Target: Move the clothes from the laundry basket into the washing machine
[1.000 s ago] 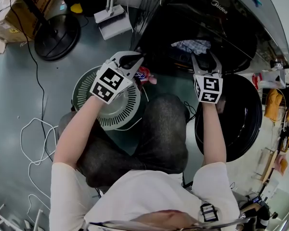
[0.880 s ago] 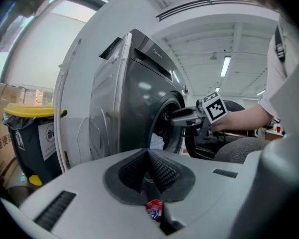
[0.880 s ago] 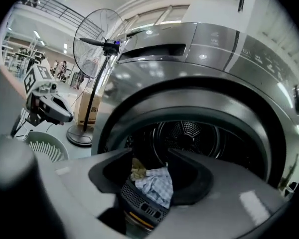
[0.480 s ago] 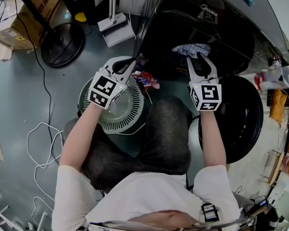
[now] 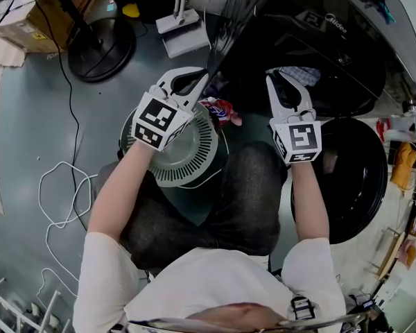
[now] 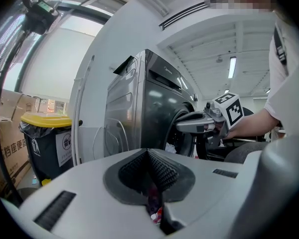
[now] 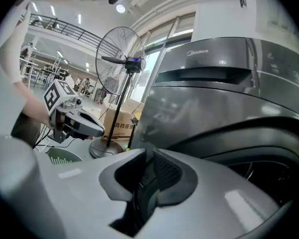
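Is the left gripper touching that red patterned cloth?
Touching. In the left gripper view, the left gripper has its jaws closed on the red patterned cloth.

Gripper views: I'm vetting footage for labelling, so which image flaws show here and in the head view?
Left gripper view: fisheye bending, dark corners, a washed-out wall. Right gripper view: bright reflections streak the washing machine. Head view: its drum is murky; the floor is evenly lit.

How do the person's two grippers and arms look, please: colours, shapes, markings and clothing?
The left gripper and right gripper are white, with tapering jaws and black ribbed pads. Each carries a cube of black-and-white square markers. The shirt is white, short-sleeved.
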### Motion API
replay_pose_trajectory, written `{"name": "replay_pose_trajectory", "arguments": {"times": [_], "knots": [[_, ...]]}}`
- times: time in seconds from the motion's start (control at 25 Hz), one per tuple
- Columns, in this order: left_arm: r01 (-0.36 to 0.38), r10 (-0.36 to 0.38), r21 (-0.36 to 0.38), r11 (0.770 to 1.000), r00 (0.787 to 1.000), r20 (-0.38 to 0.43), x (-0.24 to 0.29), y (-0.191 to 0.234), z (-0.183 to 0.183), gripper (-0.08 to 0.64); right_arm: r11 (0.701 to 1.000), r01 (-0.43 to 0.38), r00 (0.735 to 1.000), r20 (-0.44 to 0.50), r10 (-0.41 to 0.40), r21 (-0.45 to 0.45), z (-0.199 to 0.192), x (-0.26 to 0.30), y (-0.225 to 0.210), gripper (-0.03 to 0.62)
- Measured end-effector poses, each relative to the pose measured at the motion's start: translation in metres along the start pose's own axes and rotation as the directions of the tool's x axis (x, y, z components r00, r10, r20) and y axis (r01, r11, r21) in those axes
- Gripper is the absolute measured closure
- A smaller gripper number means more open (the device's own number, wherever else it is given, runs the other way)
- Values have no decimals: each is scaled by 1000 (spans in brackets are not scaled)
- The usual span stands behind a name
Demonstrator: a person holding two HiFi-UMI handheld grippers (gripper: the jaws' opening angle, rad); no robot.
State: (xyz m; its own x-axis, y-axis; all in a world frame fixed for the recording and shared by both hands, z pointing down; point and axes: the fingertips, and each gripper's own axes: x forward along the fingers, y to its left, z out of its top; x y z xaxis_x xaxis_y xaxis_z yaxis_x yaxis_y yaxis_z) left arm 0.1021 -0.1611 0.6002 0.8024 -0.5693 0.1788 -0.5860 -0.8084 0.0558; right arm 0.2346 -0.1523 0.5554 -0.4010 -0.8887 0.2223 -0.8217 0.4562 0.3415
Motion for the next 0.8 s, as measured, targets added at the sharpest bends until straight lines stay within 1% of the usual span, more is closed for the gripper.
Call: {"name": "replay_pose_trajectory", "arguments": {"times": [0.04,0.16,0.44,0.52,0.8], "knots": [[-3,3,-2,1000,1000,-1,-1,0,0,554,1000,-16,1000,6,16,-2,3,3,5,544],[-3,3,4,1000,1000,-10,-2,-1,-1,554,999,-52,998,25,52,-8,8,11,15,556],[-33,35,54,998,999,-23,-7,2,-1,554,994,-112,992,57,112,-6,15,30,35,569],[-42,44,55,998,999,-19,-11,3,0,554,991,-131,989,67,131,-4,18,35,42,581],[-75,74,43,996,997,12,-21,11,7,554,981,-194,976,108,191,15,26,53,66,582]]}}
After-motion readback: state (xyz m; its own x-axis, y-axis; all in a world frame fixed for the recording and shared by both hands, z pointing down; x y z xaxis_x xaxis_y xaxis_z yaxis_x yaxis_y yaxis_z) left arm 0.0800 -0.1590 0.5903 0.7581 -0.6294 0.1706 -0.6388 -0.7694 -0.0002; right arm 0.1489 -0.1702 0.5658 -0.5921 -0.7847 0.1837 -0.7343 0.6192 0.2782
